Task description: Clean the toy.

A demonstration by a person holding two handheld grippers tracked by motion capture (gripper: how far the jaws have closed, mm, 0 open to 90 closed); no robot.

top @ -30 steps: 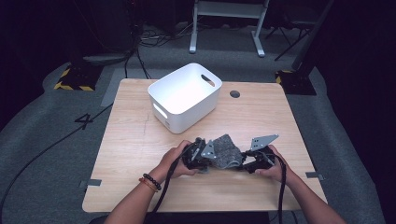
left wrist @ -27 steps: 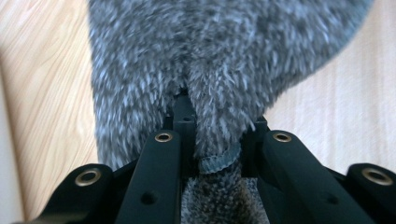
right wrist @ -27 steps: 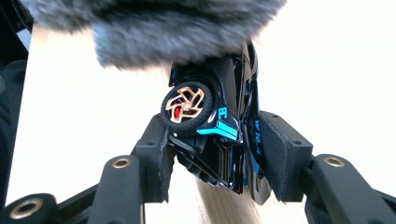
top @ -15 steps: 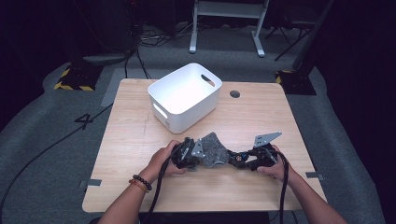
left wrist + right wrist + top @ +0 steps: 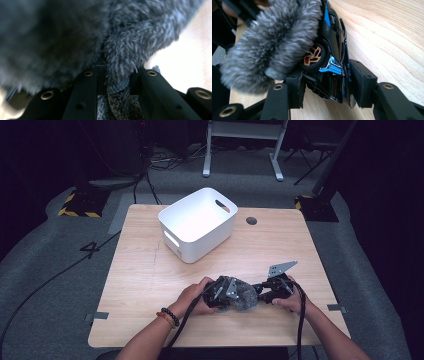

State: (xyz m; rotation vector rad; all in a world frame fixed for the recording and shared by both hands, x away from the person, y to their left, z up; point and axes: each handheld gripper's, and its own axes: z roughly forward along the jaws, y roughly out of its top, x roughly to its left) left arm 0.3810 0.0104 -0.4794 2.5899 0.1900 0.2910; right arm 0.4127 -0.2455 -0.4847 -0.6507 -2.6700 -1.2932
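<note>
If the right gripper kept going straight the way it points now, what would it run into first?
Probably the grey fluffy cloth: the right gripper already clamps the black toy car, and the cloth lies directly ahead against it, held by the left gripper.

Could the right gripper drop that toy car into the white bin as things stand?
Probably yes: the right gripper grips the toy car, and bare table lies toward the white bin, though the fuzzy grey cloth lies against it.

Grey carpet floor (image 5: 60,285), dark room, wooden table (image 5: 140,285).
</note>
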